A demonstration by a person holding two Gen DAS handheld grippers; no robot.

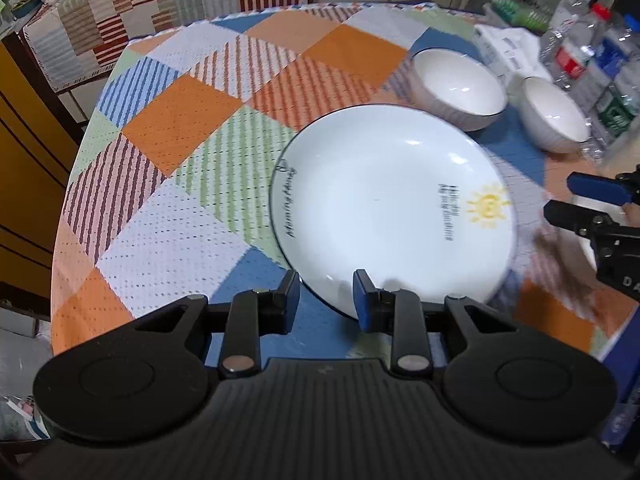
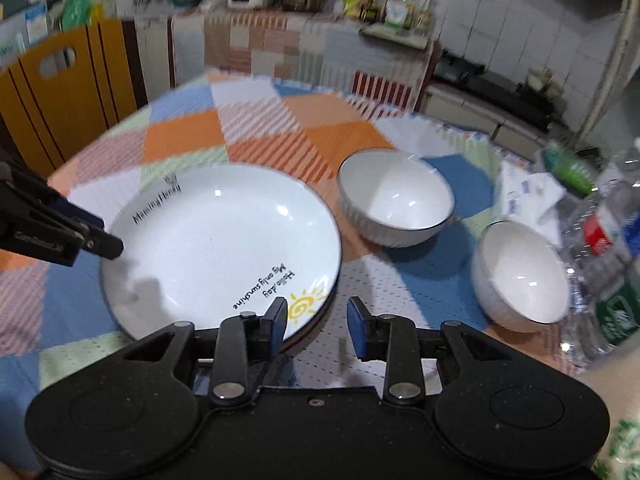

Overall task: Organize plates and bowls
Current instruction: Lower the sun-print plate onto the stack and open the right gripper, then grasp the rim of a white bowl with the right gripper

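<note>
The plate lies flat on the counter under its checked cloth, with the two bowls side by side at about its two o'clock in the right wrist view, near but apart from it and from each other; I judge they sit spread out like this because nothing has been stacked yet. The left gripper stands at the plate's near rim, at six o'clock in its own view, its jaws narrowly parted with one finger outside the rim and one over the dish; whether the pads pinch the rim I cannot tell. The right gripper hangs at the plate's four o'clock edge, jaws moderately apart and empty, one finger over the rim by the sun drawing and the other over bare cloth. The plate reads "Morning Honey" on one side and "Hello day / My only sunshine" beside a yellow sun. Bottles crowd the counter's three o'clock edge; their labels are too blurred to read.
</note>
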